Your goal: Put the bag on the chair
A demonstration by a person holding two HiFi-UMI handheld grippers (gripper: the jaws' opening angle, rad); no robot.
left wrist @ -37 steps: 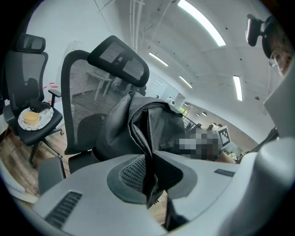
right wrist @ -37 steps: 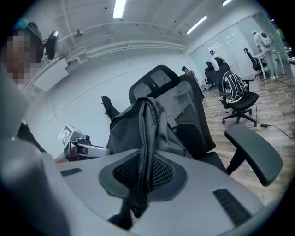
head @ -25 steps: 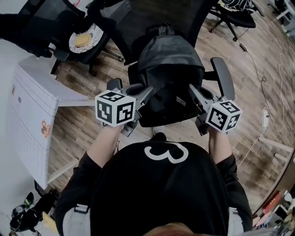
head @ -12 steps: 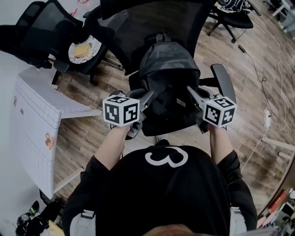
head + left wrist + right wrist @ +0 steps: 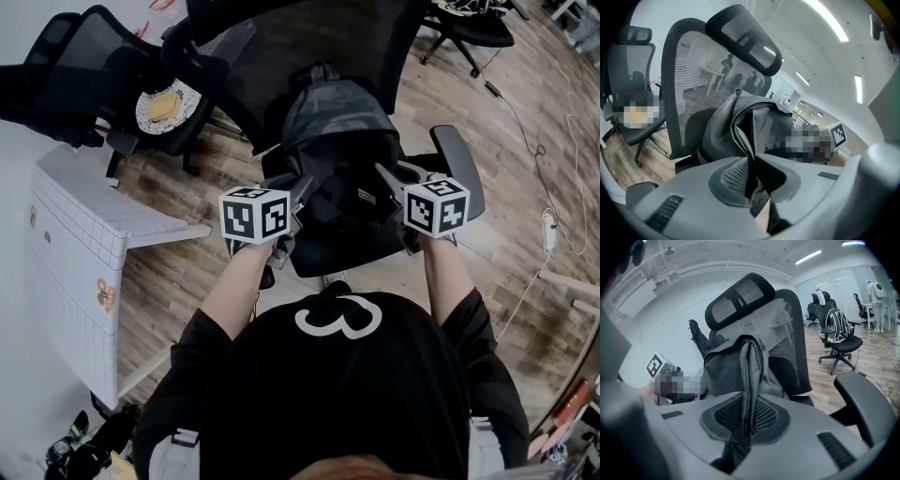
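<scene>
A dark grey backpack [image 5: 339, 150] stands upright over the seat of a black mesh office chair [image 5: 291, 37], its back towards the backrest. My left gripper [image 5: 302, 187] is shut on a fold of fabric at the bag's left side, seen pinched between the pads in the left gripper view [image 5: 750, 176]. My right gripper [image 5: 384, 176] is shut on a strap edge at the bag's right side, the strap [image 5: 749, 380] running down between its pads. The chair's right armrest [image 5: 459, 164] lies just outside the right gripper. Whether the bag's bottom touches the seat is hidden.
A second black chair [image 5: 112, 66] at the upper left carries a plate with food [image 5: 167, 101]. A white table [image 5: 80, 234] stands to the left. Another chair [image 5: 469, 23] with a bag is at the far right, and cables [image 5: 548, 230] trail over the wooden floor.
Both grippers have moved forward and down with the bag, bringing it lower over the seat and closer to the backrest.
</scene>
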